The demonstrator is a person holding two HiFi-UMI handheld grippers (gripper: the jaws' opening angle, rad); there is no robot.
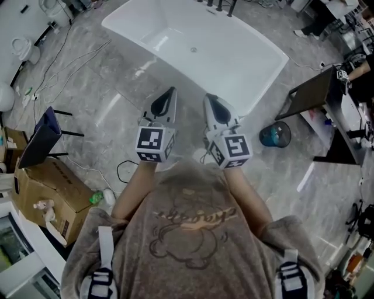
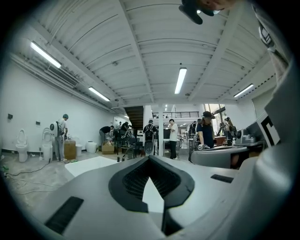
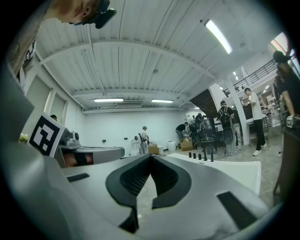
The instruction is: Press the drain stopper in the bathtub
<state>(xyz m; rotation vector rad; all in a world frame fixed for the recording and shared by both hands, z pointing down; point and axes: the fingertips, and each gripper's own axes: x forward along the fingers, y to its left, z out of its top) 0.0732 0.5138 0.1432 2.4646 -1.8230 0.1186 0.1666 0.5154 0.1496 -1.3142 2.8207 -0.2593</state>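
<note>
Jaws are held together, empty, on left gripper (image 1: 171,91) and right gripper (image 1: 209,98); stopper (image 1: 194,49), upper centre in tub (image 1: 257,64), may be missed if approached off-line.

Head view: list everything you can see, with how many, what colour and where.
bathtub: one, white, top centre on the grey floor
drain stopper: one, silvery, in the bathtub's bottom
tap fittings: several, black, bathtub's far rim
bin: one, teal, right of the bathtub
cardboard box: one, brown, lower left
toilet: one, white, upper left edge
left gripper: one, grey and black, jaws shut, empty, near the bathtub's near side
right gripper: one, grey and black, jaws shut, empty, beside the left gripper
</note>
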